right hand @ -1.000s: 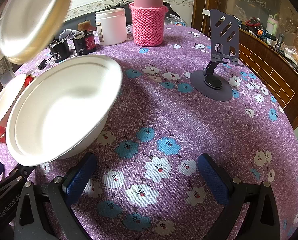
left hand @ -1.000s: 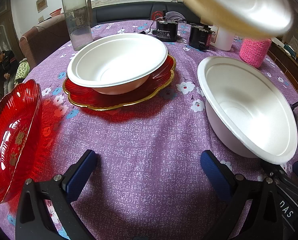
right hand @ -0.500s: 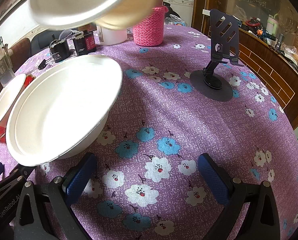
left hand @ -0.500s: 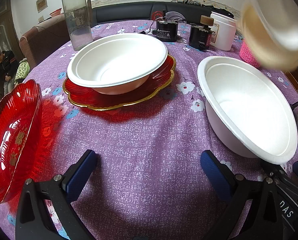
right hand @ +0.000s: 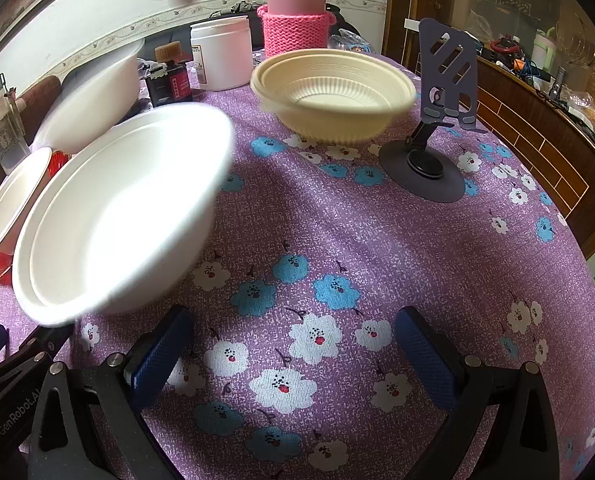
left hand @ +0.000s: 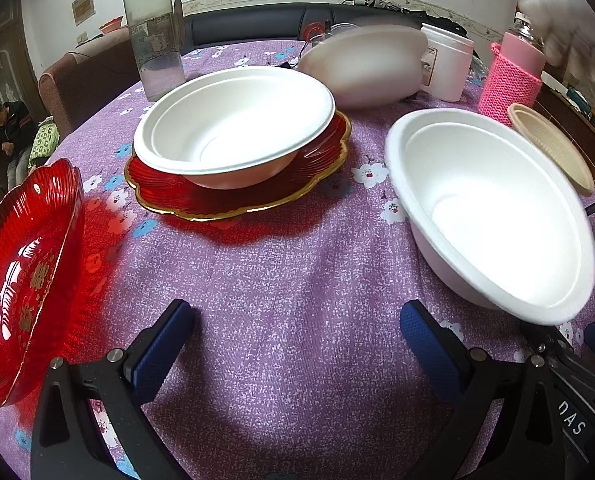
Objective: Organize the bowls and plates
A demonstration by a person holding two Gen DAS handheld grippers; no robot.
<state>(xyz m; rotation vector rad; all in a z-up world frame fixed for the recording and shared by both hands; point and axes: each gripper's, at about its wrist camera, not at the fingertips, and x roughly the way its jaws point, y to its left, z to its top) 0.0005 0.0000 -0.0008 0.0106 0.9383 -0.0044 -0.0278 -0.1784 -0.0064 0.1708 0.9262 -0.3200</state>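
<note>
My left gripper (left hand: 297, 340) is open and empty above the purple floral cloth. My right gripper (right hand: 293, 340) is open and empty too. A large white bowl (left hand: 493, 216) sits between them; it also shows in the right wrist view (right hand: 117, 216). Another white bowl (left hand: 233, 124) rests on a red gold-rimmed plate (left hand: 321, 176). A second red plate (left hand: 25, 276) lies at the left. A cream ribbed bowl (right hand: 333, 92) stands upright on the table, its edge seen in the left view (left hand: 553, 148). A blurred white bowl (left hand: 365, 68) is in motion behind; it also shows in the right view (right hand: 97, 96).
At the back stand a green-capped bottle (left hand: 153, 32), a white jar (right hand: 221, 52), a flask in a pink knitted sleeve (right hand: 295, 12) and a dark ink bottle (right hand: 169, 76). A purple phone stand (right hand: 437, 120) is at the right. A blurred hand (left hand: 565, 20) is at the upper right.
The cream bowl, earlier carried through the air, now rests on the table near the phone stand. A blurred white bowl has appeared at the back. Both grippers have stayed put.
</note>
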